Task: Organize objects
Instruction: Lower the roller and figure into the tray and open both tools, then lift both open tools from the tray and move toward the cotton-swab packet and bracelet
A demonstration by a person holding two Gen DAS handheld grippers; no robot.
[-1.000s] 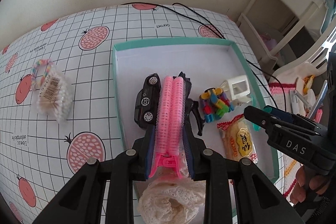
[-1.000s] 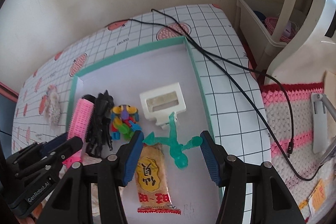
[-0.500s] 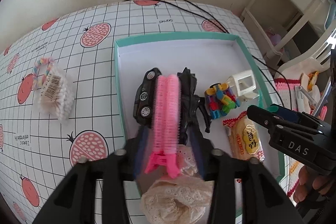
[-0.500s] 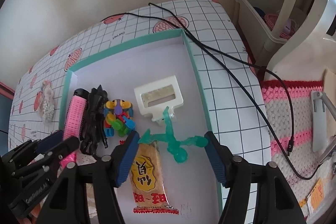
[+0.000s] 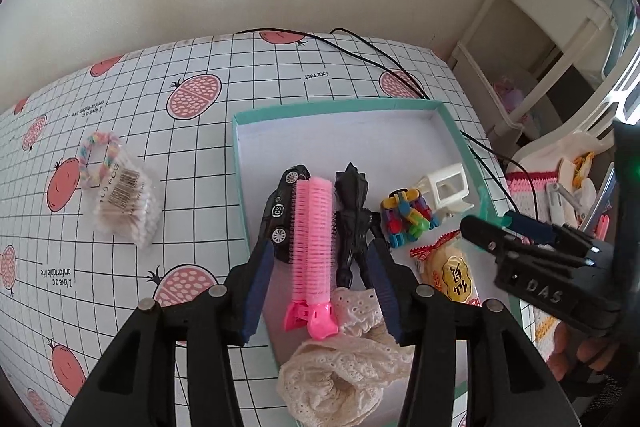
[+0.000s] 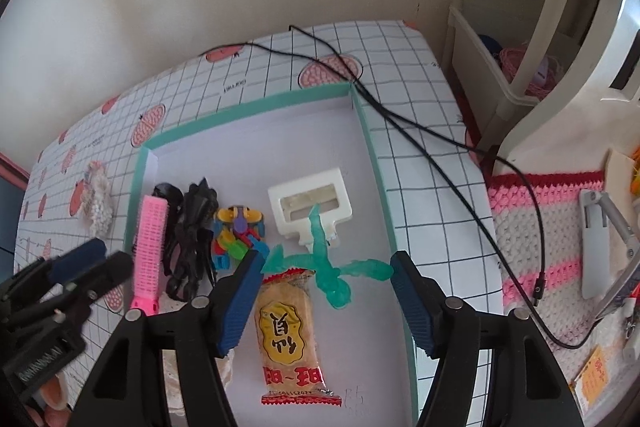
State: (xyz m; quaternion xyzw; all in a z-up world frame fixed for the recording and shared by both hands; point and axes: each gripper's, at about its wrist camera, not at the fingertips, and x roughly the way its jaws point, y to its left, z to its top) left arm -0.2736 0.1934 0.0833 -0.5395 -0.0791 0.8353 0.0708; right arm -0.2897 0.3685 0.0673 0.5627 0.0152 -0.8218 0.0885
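The teal-rimmed tray [image 5: 237,163] on the bench [image 5: 192,155] already holds most of the things; a pink hair roller clip [image 5: 311,251] lies between a black toy car [image 5: 280,211] and a black figure [image 5: 352,223], with a colourful block toy [image 5: 406,217], a white plastic piece [image 5: 446,185], a snack packet [image 6: 289,331] and a green figure [image 6: 326,267] further right, and a lace cloth [image 5: 344,375] at the tray's near edge; the left claw [image 5: 320,291] stands wide, its pads either side of the clip and not touching it, so that piece looks set down; the right claw [image 6: 326,301] is also wide and empty, poised over the snack packet and green figure; what seems left is the bag of cotton swabs [image 5: 126,205] and the pastel hair tie [image 5: 98,159] beside it, both well apart from the tray on the bench; I judge the sorting mostly done, with those two probably next.
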